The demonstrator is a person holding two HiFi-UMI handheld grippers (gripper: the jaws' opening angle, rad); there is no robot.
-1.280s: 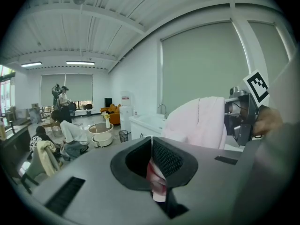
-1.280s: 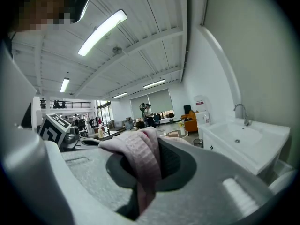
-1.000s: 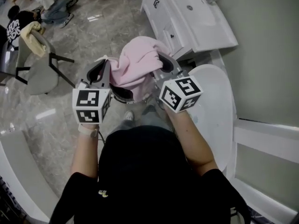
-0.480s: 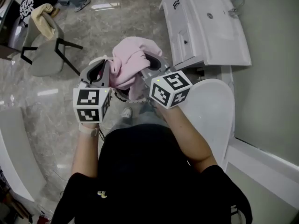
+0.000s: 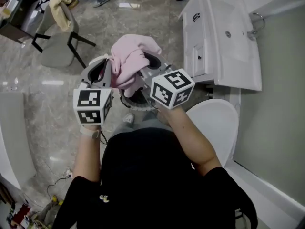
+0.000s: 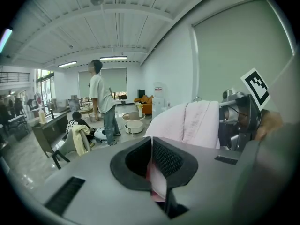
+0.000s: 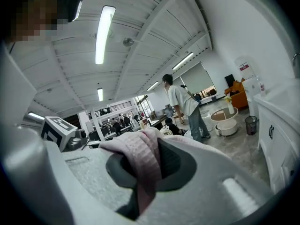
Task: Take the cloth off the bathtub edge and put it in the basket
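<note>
- Since a second ago, the right gripper (image 7: 146, 153) has closed in on the left gripper (image 6: 151, 144), so the two marker cubes now sit nearer each other in the head view, and the pink cloth (image 5: 131, 61) is bunched tighter between them.
- Over the same second the cabinet with its basin (image 5: 224, 37) and the toilet lid (image 5: 214, 123) have slid to the right of the head view. The chair (image 5: 57, 46) has moved up toward the top left corner.
- In its own view, the left gripper's jaws are pressed together on a thin fold of the cloth, a strip of pink showing in the seam between the black pads.
- The right gripper's jaws are likewise clamped on the cloth. A thick ribbed fold lies over their tips and runs down between them.
- The cloth is held up in the air between the two grippers, in front of the person's chest, with most of it heaped above the jaws.
- Below it on the marble floor is a dark round opening with a pale scalloped rim, seemingly the basket (image 5: 136, 108). The cloth's lower folds overlap its far side in the head view, but the cloth is not inside it.
- A yellow garment (image 5: 59, 6) hangs over the chair back.
- In the left gripper view a person (image 6: 101, 102) stands farther down the room.
</note>
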